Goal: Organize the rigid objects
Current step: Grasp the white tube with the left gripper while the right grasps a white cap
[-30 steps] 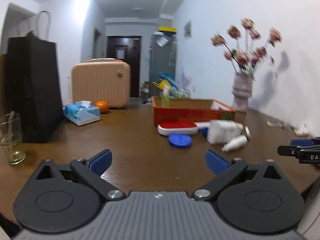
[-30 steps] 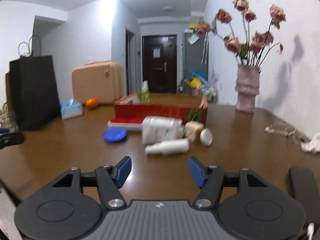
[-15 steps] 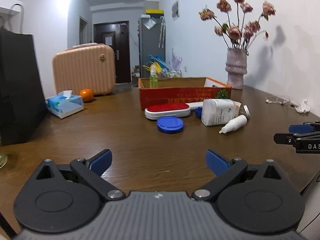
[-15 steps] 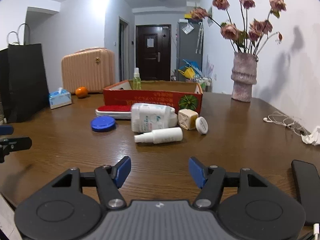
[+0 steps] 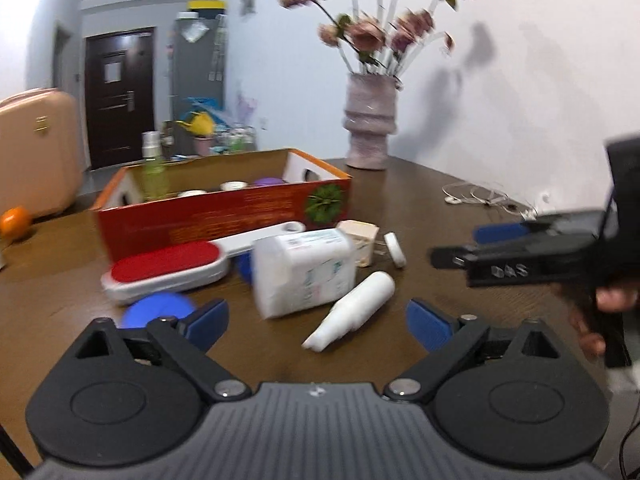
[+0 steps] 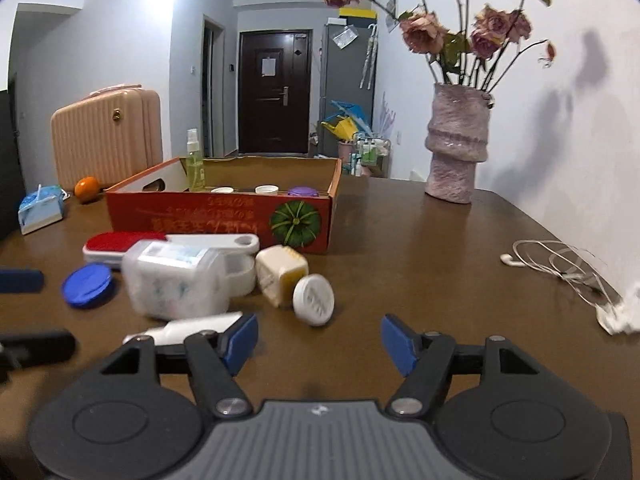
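Both hands have closed in on the clutter at twelve o'clock before the red box [image 6: 224,220]: left gripper [image 5: 316,322] narrowing slightly yet wide around nothing, the white squeeze bottle [image 5: 352,310] just ahead, right gripper [image 6: 318,338] widening, empty, near the white cap [image 6: 313,299].

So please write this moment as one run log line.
phase: approach | left gripper: open, closing | right gripper: open, opening | nearest: white squeeze bottle | held: nothing

Left gripper [image 5: 316,322]: black plastic linkage arms, blue pads, grey ribbed housing, silver pivot screws, round black side discs.
Right gripper [image 6: 318,338]: same build; small white logo on the grey housing.
Side marking: pale lettering on the black finger, blurred.
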A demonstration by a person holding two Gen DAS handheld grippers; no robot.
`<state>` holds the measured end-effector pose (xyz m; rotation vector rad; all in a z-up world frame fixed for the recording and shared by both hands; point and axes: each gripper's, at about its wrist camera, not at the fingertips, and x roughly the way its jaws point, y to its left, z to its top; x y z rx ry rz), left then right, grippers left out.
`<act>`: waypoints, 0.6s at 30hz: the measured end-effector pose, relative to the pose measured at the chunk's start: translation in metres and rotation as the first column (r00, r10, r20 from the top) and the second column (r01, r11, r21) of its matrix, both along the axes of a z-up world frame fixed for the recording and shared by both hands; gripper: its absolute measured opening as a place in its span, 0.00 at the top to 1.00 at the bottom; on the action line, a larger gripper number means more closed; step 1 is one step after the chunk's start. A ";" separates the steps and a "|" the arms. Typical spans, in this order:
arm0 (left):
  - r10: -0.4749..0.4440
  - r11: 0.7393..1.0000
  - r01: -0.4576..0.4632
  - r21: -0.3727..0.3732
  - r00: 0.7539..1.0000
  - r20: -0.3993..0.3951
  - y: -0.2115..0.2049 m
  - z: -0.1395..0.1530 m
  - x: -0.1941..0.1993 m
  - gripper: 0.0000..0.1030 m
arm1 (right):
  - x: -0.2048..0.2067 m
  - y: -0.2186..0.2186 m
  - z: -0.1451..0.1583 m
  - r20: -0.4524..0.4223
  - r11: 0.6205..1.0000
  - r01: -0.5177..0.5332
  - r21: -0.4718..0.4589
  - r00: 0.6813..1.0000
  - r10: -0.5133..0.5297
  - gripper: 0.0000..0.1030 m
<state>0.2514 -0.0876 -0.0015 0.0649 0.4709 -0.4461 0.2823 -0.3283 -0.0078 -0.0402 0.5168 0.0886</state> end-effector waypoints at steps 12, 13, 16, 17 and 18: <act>-0.156 0.984 0.167 0.064 0.977 -0.146 -0.066 -0.034 0.071 0.39 | 0.074 0.001 -0.022 -0.096 0.998 -0.068 -0.003 0.993 0.068 0.44; -0.165 0.982 0.176 0.064 0.975 -0.152 -0.069 -0.035 0.075 0.41 | 0.077 0.000 -0.023 -0.104 0.997 -0.071 0.003 0.992 0.071 0.52; -0.173 0.979 0.188 0.079 0.970 -0.172 -0.079 -0.040 0.082 0.54 | 0.077 -0.003 -0.025 -0.114 0.996 -0.082 0.019 0.990 0.083 0.72; -0.168 0.978 0.186 0.091 0.970 -0.173 -0.083 -0.041 0.084 0.59 | 0.077 -0.004 -0.025 -0.117 0.996 -0.083 0.027 0.989 0.085 0.81; -0.167 0.977 0.186 0.103 0.971 -0.172 -0.087 -0.042 0.085 0.63 | 0.076 -0.006 -0.025 -0.116 0.996 -0.080 0.028 0.990 0.083 0.83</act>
